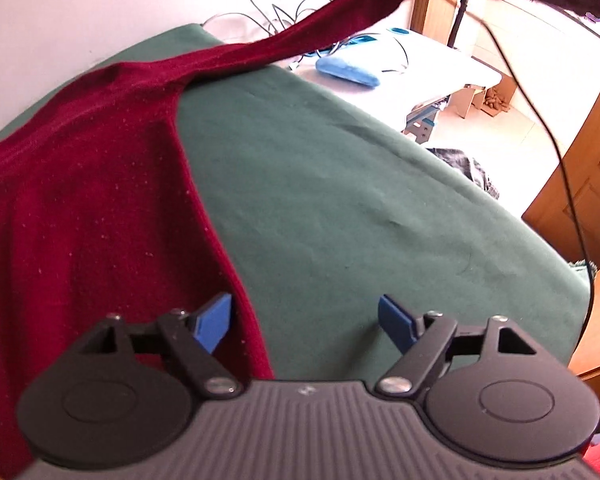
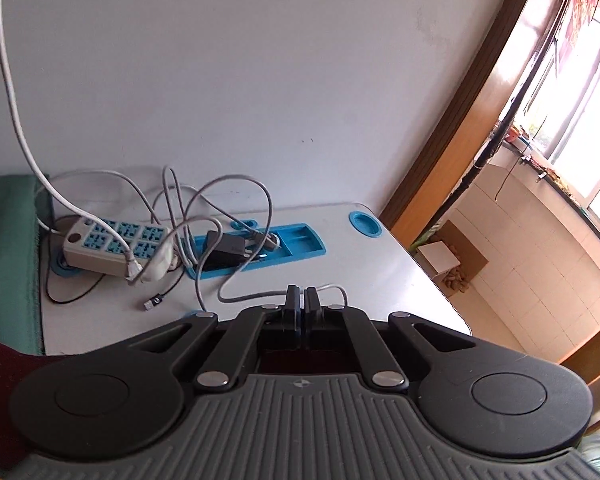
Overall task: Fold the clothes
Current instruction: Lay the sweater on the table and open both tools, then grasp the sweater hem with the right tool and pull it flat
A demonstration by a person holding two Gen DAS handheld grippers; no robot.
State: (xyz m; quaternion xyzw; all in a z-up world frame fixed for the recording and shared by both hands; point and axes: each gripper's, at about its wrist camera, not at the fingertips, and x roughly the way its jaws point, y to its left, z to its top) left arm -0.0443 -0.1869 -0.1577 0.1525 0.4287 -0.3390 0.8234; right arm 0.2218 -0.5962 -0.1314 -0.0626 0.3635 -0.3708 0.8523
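The dark red garment (image 1: 92,208) lies spread on the green cloth (image 1: 340,200) that covers the table, its body below and to the left of the left gripper (image 1: 304,322), whose blue pads stand wide apart with nothing between them; the garment's side edge runs just under the left pad (image 1: 214,322), the right pad hanging over bare green cloth. From the garment's far corner one sleeve (image 1: 340,16) rises off the table, pulled into a taut band up toward the top of the left wrist view, where it meets the right gripper (image 2: 301,300). That gripper's jaws are pressed fully together; a strip of red shows beneath its body in its own view, so it probably pinches the sleeve end, though the contact itself is hidden. Ahead of it lie a white desk (image 2: 400,264), a power strip (image 2: 112,246) and a tangle of cables (image 2: 204,216). The risk seems to be the stretched sleeve: pulled further, it could drag the flat body askew, or slip from the thin pinch and drop in a heap. The left gripper, being empty, anchors nothing.
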